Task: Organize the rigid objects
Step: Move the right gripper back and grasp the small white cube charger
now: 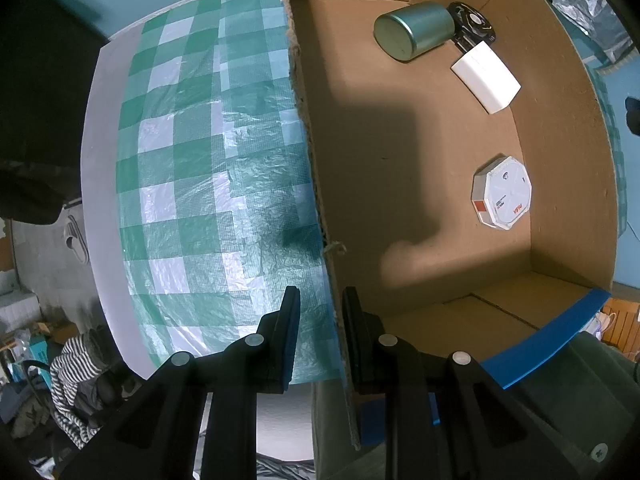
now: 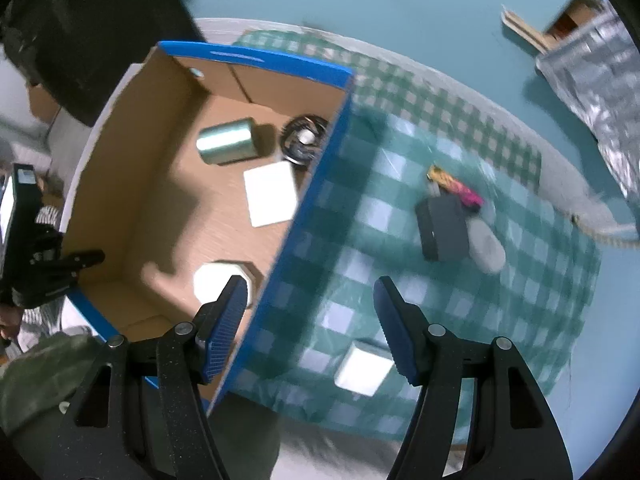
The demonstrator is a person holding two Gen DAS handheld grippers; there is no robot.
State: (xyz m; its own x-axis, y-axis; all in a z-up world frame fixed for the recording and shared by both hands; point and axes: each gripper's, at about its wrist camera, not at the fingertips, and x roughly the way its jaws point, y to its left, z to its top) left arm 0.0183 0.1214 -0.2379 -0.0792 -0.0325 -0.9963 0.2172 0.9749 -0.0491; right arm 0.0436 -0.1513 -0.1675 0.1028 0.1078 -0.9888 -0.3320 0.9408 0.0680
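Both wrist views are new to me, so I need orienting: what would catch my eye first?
The open cardboard box with blue edges, holding a green can, a white block and an octagonal white box. The left gripper pinches its wall. On the checked cloth outside lie a dark box and a small white box.

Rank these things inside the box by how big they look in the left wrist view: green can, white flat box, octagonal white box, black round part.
1. green can and white flat box: look alike, no ranking.
2. octagonal white box, slightly smaller.
3. black round part, partly hidden behind the can.
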